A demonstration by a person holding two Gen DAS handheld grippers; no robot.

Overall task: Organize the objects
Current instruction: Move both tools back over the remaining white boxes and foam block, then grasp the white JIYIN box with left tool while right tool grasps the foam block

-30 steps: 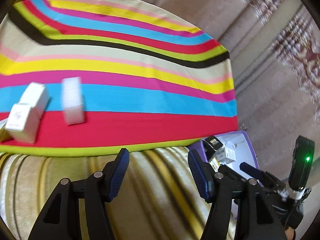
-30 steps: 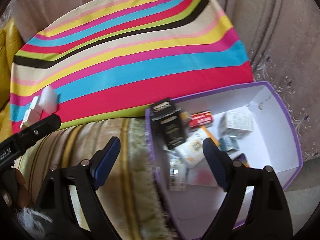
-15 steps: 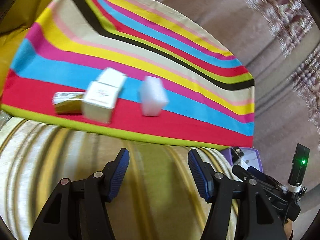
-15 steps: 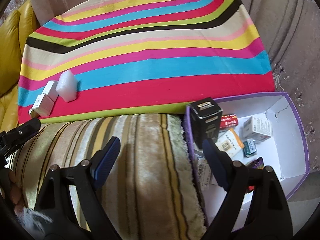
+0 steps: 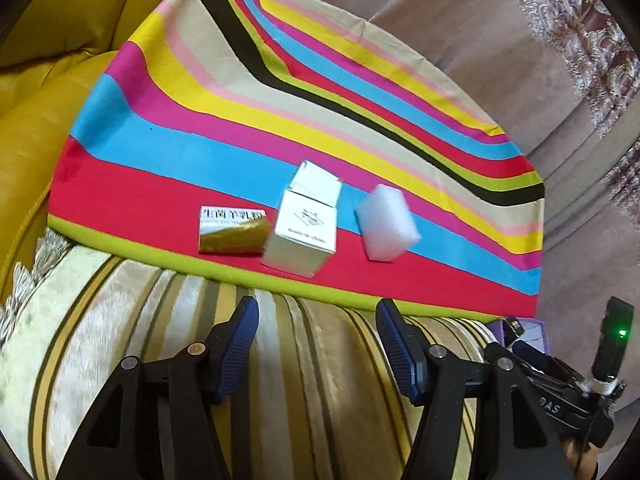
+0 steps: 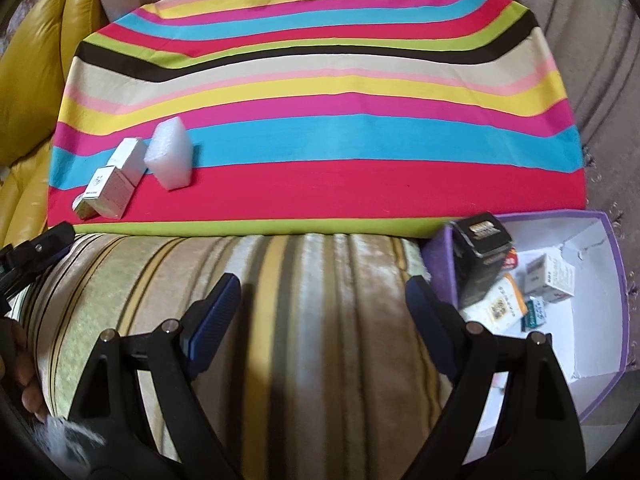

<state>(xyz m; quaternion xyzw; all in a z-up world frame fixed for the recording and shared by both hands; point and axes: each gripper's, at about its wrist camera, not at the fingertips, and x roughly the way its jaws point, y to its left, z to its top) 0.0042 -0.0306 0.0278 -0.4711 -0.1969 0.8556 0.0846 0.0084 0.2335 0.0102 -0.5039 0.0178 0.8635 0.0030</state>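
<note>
Probably light, stiff card on the white carton, best pinched across its flat sides, squishier white foam block just right of it, small gold-and-white packet touching its left, all on the striped cloth, left gripper and right gripper both gaping, holding nothing.

3 things sit in a row on the striped cloth, near its front edge: a foil packet at the left, a tall carton touching it in the middle, a foam block just beside that on the right. Before the cloth lies a cushion. Right of the cushion stands an open box with several small packages in it, a dark carton upright against its left wall.
</note>
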